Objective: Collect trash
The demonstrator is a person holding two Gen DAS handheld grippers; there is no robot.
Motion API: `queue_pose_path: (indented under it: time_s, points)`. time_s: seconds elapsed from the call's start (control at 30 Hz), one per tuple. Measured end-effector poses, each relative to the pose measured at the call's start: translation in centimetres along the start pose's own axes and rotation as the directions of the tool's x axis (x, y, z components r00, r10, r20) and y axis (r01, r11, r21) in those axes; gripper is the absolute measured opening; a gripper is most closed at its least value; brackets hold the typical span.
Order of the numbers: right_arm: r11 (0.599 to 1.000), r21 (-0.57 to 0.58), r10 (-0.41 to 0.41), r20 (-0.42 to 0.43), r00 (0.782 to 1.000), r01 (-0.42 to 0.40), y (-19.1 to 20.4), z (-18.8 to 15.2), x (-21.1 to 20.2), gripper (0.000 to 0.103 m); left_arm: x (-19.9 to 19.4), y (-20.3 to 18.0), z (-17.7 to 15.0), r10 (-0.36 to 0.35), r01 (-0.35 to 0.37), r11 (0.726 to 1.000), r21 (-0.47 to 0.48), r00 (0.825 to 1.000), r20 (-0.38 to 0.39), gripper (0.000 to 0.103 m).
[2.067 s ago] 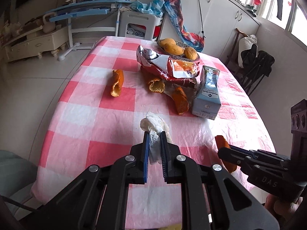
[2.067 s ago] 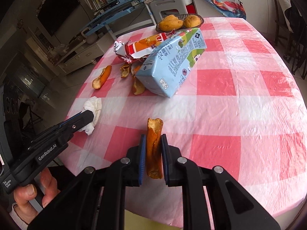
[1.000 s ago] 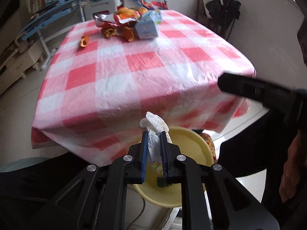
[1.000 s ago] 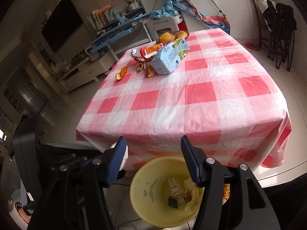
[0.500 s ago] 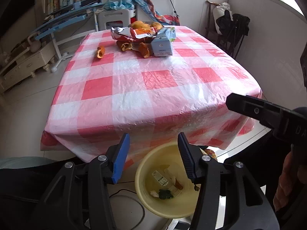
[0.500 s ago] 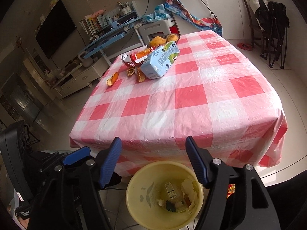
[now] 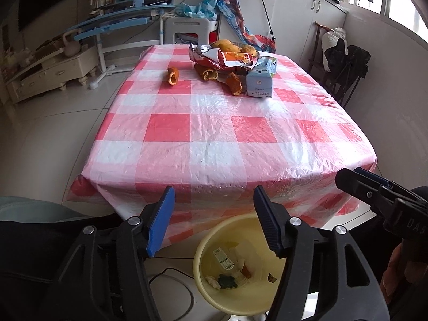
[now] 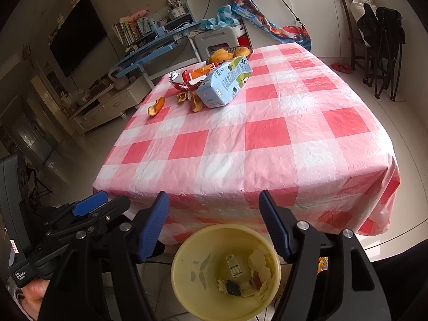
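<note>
Hanging over the yellow bin [image 8: 187, 289] on the tiled floor [image 7: 53, 123], both tongs gaped empty, the left tongs [image 7: 214, 218] having just spread. Scraps lay in the bin. Peels [image 7: 172, 75], a carton [image 7: 260, 79] and a snack bag [image 7: 219, 57] sat far across the checked tabletop [image 7: 214, 133].

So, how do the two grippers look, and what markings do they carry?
Both are black, angular plastic frames with silver screws and ribbed blue pads on the two fingers. The left gripper has a white label on its body reading "Data Acquisition System". The right gripper shows pale letters "DAS" on its side.
</note>
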State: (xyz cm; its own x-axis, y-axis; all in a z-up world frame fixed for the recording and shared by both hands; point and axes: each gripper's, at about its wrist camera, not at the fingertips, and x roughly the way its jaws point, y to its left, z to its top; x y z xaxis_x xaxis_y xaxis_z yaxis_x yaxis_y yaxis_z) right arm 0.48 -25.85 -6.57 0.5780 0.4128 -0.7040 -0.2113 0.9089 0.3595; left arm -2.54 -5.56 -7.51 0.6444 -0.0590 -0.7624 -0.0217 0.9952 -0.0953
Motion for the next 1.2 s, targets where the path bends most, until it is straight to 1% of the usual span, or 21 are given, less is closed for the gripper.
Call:
queue_pose_path:
  time_s: [0.57,0.73,1.0,1.2]
  points:
    - [1.0,-0.011,-0.007,-0.003,1.0,0.007,0.3,-0.1,0.2,0.067,-0.2,0.5,0.2,0.011,-0.01,1.0,-0.03,1.0,0.018,0.063]
    - [1.0,-0.016,-0.009,-0.003,1.0,0.009,0.3,-0.1,0.2,0.067,-0.4,1.0,0.3,0.019,-0.017,0.998,-0.055,0.999,0.031,0.064]
    - [1.0,-0.024,-0.011,0.005,1.0,0.011,0.3,0.0,0.0,0.067,-0.7,2.2,0.6,0.038,-0.032,0.992,-0.121,0.998,0.049,0.064]
    - [1.0,-0.029,-0.01,0.006,1.0,0.01,0.4,0.0,0.0,0.067,-0.6,2.4,0.6,0.045,-0.038,0.991,-0.131,0.998,0.051,0.065]
